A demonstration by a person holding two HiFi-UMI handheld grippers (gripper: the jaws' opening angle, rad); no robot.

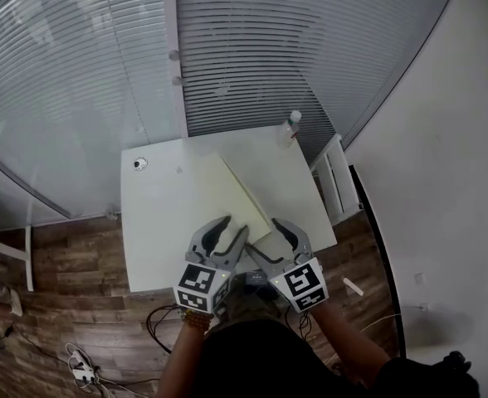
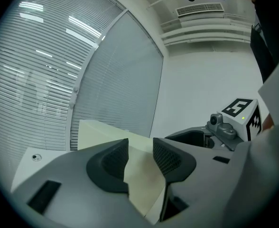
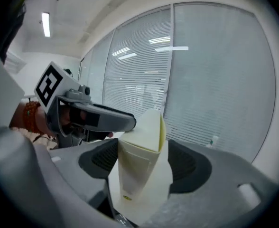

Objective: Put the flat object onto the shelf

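We see a white tabletop (image 1: pixel 161 222) with a clear bottle (image 1: pixel 290 128) at its far right corner, and cables (image 1: pixel 155 323) on the wooden floor (image 1: pixel 70 255).

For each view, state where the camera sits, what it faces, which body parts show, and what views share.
Head view: on the head, down at the table; arms, left hand-held gripper, right hand-held gripper.
Left gripper view: along its jaws, toward blinds; torso.
Right gripper view: likewise; wrist.
All share the flat object.

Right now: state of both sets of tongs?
Left gripper: tongs closed on the cream flat object, lifted at its near corner.
Right gripper: tongs closed on the same flat object.
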